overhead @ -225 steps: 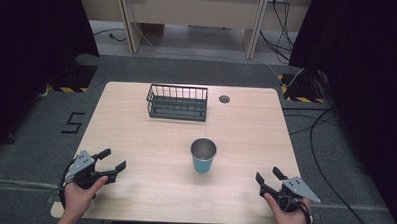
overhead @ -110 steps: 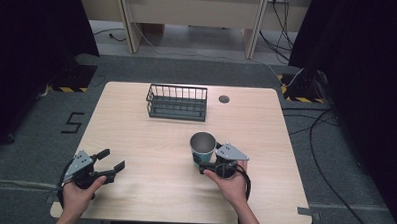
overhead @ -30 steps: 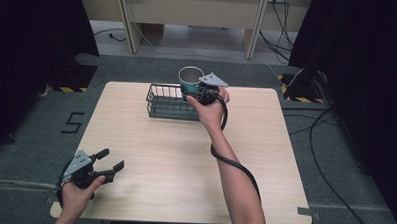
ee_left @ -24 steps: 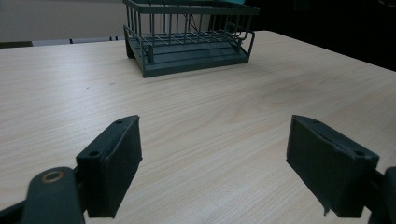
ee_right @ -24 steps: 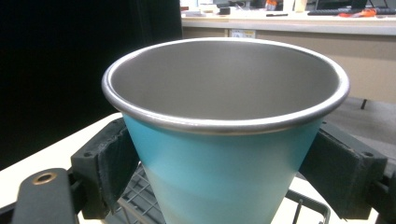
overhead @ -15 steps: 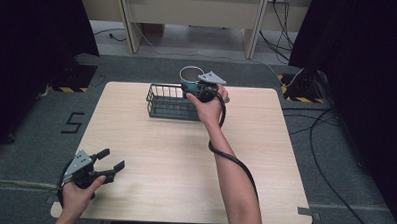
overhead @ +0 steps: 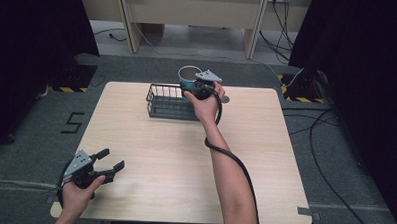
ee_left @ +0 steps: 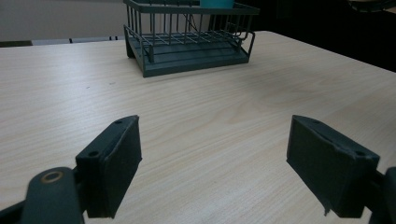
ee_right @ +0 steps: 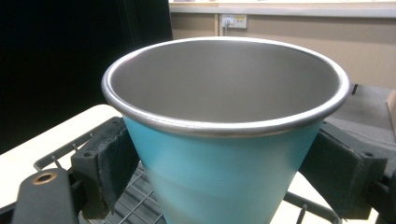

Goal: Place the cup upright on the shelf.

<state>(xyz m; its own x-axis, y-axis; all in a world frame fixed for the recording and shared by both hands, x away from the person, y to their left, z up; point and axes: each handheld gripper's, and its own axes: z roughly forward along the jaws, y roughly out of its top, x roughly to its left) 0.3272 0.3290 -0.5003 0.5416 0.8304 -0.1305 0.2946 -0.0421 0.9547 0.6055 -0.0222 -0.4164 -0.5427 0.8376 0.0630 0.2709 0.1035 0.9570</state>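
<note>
Pale wooden desk [overhead: 185, 156]: my right gripper [overhead: 200, 85] fingers clamp the blue steel-rimmed cup [ee_right: 224, 140] above the dark wire basket [overhead: 169, 102] at twelve o'clock; I'd lower it upright. Left gripper [overhead: 104, 165] idles with fingers spread apart at seven.

One cup [overhead: 189, 75], blue with a steel rim, is showing above the far end of the tabletop [overhead: 160, 155]. One dark wire basket [overhead: 168, 102] is sitting on that tabletop. One small dark round thing [overhead: 225, 99] is lying near the far edge; what it is cannot be told. Two grippers are appearing: the left gripper [overhead: 109, 162] and the right gripper [overhead: 193, 84], one in each of the person's two hands.
</note>
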